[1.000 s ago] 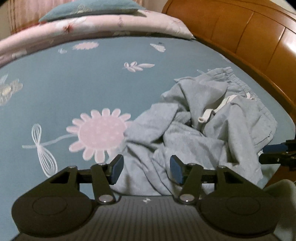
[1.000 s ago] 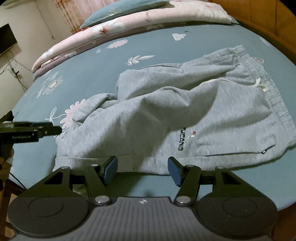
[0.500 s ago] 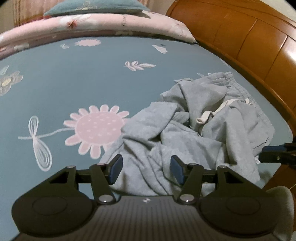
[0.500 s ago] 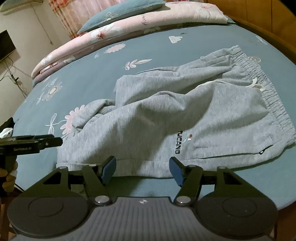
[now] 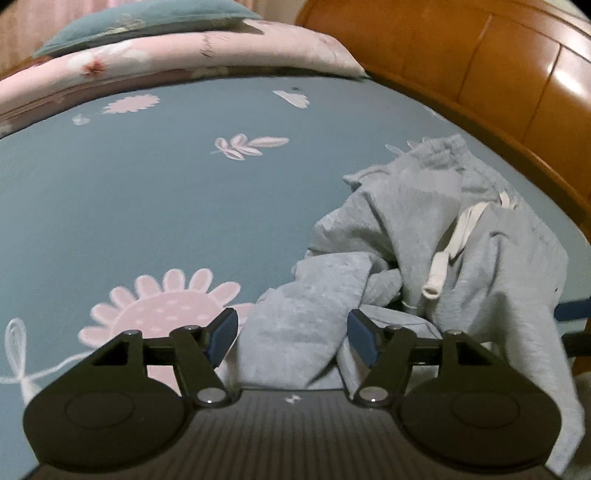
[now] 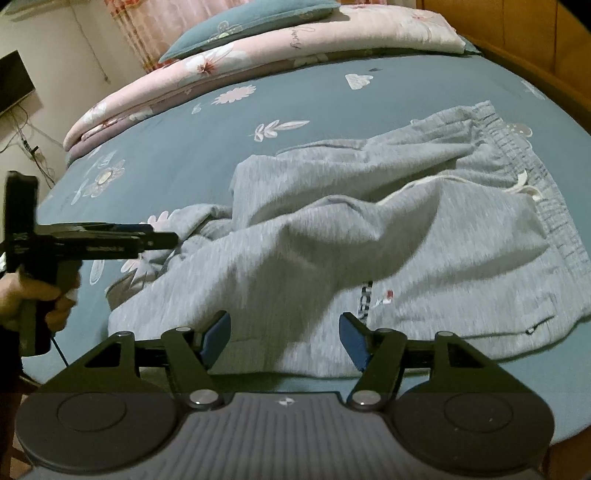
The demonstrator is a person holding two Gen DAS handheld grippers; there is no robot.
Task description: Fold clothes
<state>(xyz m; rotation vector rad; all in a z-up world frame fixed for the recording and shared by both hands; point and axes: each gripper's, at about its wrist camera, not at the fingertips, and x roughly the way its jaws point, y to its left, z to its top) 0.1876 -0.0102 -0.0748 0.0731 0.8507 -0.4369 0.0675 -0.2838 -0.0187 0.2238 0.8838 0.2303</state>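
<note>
Grey sweatpants lie rumpled across the blue flowered bed sheet, waistband to the right, with a white drawstring showing. My left gripper is open, its jaws on either side of a bunched leg fold of the sweatpants. In the right wrist view the left gripper, held by a hand, reaches the leg end at the left. My right gripper is open over the near edge of the pants, with nothing between its fingers. Its tip shows at the right edge of the left wrist view.
A folded pink quilt and a blue pillow lie at the far end of the bed. A wooden bed frame runs along the right side. A dark screen hangs on the left wall. Bare sheet lies left of the pants.
The left gripper has moved forward onto the leg end of the pants. The right gripper has come closer to the pants' near edge. Both stay open.
</note>
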